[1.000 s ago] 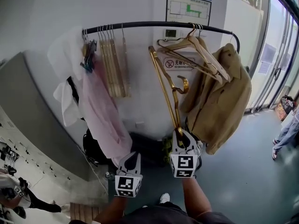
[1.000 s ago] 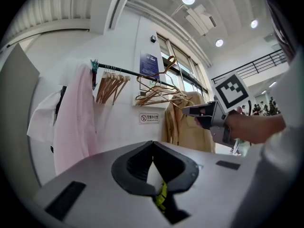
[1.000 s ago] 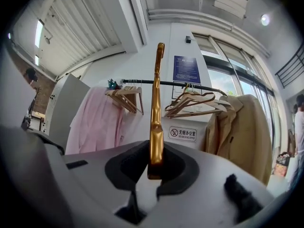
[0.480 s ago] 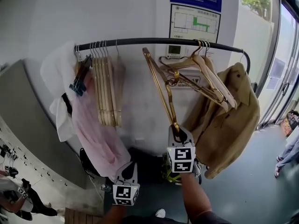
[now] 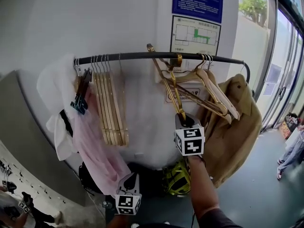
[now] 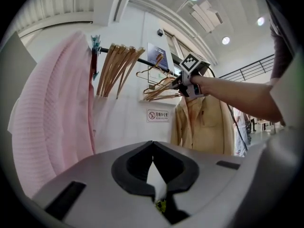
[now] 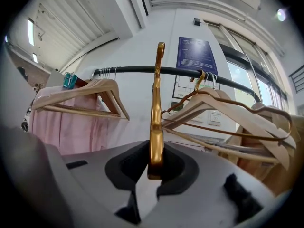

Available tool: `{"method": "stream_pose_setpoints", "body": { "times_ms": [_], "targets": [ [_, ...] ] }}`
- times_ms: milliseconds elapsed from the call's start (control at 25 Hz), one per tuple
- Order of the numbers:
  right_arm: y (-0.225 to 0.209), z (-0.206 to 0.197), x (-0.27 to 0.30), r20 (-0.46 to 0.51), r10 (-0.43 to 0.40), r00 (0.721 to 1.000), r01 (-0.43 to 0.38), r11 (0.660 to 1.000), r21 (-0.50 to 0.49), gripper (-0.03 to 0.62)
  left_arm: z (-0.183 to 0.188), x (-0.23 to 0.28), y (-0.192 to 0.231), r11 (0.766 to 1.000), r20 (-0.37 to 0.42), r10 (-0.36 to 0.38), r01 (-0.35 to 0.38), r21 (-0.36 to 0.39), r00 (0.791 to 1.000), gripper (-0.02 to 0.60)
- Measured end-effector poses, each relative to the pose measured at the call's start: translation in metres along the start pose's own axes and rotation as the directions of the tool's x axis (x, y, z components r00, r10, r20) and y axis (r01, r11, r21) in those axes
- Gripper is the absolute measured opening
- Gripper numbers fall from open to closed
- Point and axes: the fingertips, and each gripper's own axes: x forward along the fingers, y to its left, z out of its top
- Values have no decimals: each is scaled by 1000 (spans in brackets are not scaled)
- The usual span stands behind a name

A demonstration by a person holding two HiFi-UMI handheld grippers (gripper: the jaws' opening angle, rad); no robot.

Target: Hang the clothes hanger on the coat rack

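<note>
My right gripper (image 5: 183, 121) is shut on the lower end of a gold metal hanger (image 5: 166, 82). The hanger slants up to the left, and its top end pokes above the black rail (image 5: 128, 56) of the coat rack. Its hook (image 5: 178, 60) lies right at the rail; I cannot tell whether it is over it. In the right gripper view the gold hanger (image 7: 156, 108) stands edge-on between the jaws and crosses the rail (image 7: 128, 71). My left gripper (image 5: 131, 177) hangs low, shut and empty, below a pink garment (image 5: 97, 141).
Several wooden hangers (image 5: 109, 103) hang bunched at the rail's left, beside a white garment (image 5: 57, 89). More wooden hangers (image 5: 211, 87) and a tan jacket (image 5: 235, 132) hang at the right. A grey counter (image 5: 23, 127) stands left. A person (image 5: 292, 146) stands far right.
My right gripper has risen with the gold hanger, bringing its hook from well below the rail up to it. The left gripper has sunk lower in the head view.
</note>
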Motion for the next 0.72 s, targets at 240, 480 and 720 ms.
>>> {"method": "stream_pose_setpoints", "body": {
  "times_ms": [240, 480, 720],
  "targets": [
    [-2, 13, 19, -54, -15, 998, 15, 1000, -6, 55, 3, 3, 13, 999, 21, -27, 27, -23, 999, 9],
    [0, 14, 33, -91, -28, 995, 27, 1000, -10, 55, 3, 2, 17, 998, 34, -44, 46, -34, 998, 9],
    [3, 2, 40, -126, -31, 992, 30, 1000, -3, 55, -4, -4, 21, 998, 19, -40, 41, -44, 999, 9]
  ]
}}
